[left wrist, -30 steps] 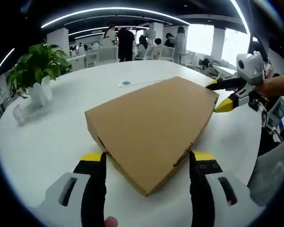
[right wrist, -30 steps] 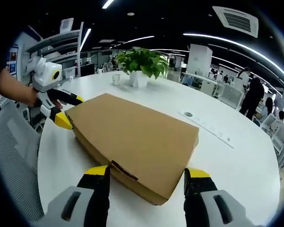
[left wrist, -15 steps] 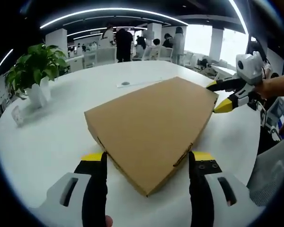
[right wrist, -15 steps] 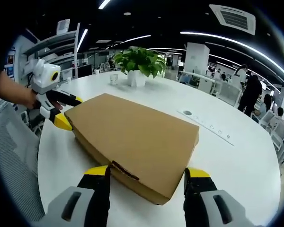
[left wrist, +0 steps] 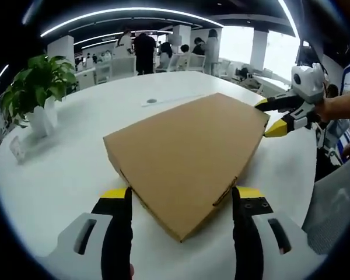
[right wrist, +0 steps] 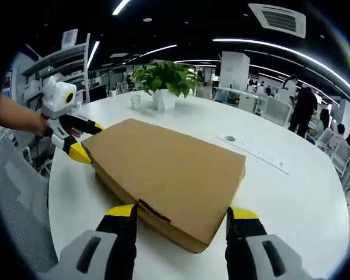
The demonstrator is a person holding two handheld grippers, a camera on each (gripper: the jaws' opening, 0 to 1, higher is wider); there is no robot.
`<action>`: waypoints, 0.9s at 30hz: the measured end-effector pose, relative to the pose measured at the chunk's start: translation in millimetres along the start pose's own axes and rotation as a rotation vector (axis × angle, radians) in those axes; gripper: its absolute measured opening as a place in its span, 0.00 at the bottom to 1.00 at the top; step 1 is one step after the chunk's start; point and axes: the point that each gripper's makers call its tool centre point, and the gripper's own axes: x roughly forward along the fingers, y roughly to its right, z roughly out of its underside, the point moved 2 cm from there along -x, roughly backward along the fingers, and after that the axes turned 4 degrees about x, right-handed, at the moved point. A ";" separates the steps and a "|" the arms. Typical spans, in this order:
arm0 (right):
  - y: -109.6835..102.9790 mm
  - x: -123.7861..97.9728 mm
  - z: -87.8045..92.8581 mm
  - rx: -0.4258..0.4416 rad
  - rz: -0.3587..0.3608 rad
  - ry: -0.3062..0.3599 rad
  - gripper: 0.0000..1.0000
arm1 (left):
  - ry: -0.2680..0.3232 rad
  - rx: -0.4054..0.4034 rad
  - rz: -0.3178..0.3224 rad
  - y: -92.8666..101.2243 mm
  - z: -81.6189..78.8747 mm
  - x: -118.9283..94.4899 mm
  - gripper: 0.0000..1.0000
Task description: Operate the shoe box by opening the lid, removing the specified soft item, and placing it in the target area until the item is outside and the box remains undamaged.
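A closed brown cardboard shoe box [left wrist: 186, 151] lies flat on the white round table [left wrist: 64, 169]. My left gripper [left wrist: 182, 198] is open, and the box's near corner sits between its jaws without being pinched. At the box's far right corner my right gripper [left wrist: 268, 118] hangs open in a person's hand. From the right gripper view the same box [right wrist: 169, 169] has another corner between the wide-apart jaws of my right gripper [right wrist: 182, 213]. The left gripper [right wrist: 88, 140] is open at the far left corner. The lid is down, so the inside is hidden.
A potted green plant [left wrist: 38, 87] [right wrist: 163, 79] and a small clear cup [left wrist: 16, 146] stand near the table's edge. A thin white strip [right wrist: 256, 154] lies on the table beyond the box. A grey mesh chair [right wrist: 17, 198] is close by. People stand in the office behind.
Both views have shifted slightly with the hands. The box stays closed in the same spot, and both grippers stay open at its corners.
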 end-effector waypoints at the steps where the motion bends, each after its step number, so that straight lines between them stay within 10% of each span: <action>1: -1.4 -0.1 0.1 0.002 0.001 0.003 0.59 | -0.002 0.003 0.004 -1.1 0.1 -0.3 0.69; 27: -27.3 2.7 -0.8 0.044 0.065 0.010 0.59 | -0.035 0.049 0.068 -19.1 5.9 -7.8 0.69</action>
